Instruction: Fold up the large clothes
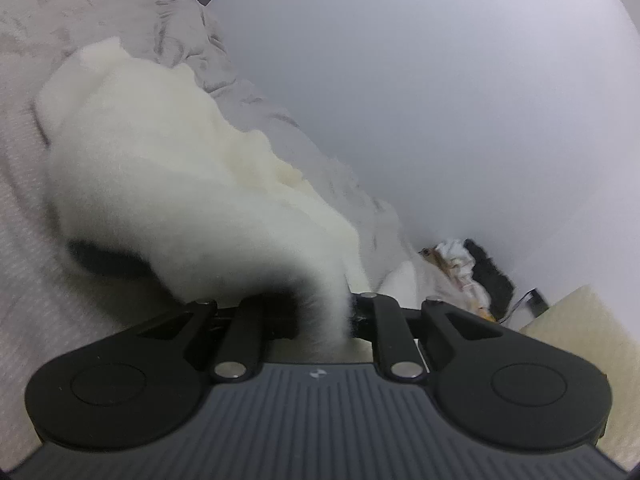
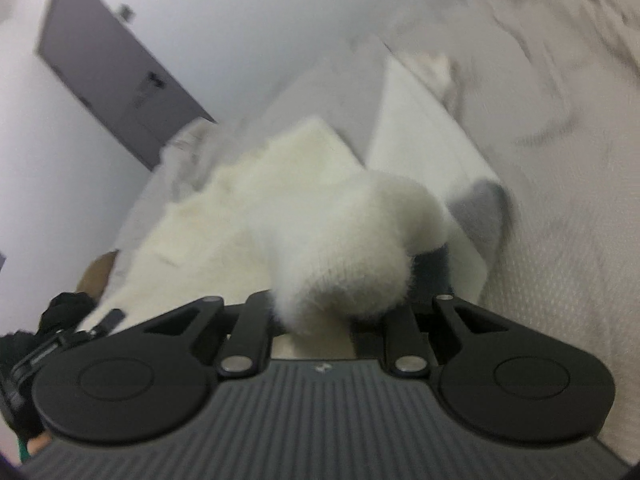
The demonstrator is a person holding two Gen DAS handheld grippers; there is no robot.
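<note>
Fingers (image 1: 352, 316) of both grippers pinch the fluffy white garment (image 1: 168, 176) above the bed (image 1: 24, 280).

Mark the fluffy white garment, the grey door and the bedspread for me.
fluffy white garment (image 1: 168, 168): left wrist view, its broad middle.
grey door (image 2: 116, 88): right wrist view, centre of the panel.
bedspread (image 2: 560, 280): right wrist view, bare stretch at right.

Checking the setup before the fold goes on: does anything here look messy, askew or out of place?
Both claws are shut on the fluffy white garment, which hangs bunched rather than flat. Behind it the bed cover is rumpled, and a jumbled heap of other clothes sits against the wall. Nothing looks damaged or spilled.
</note>
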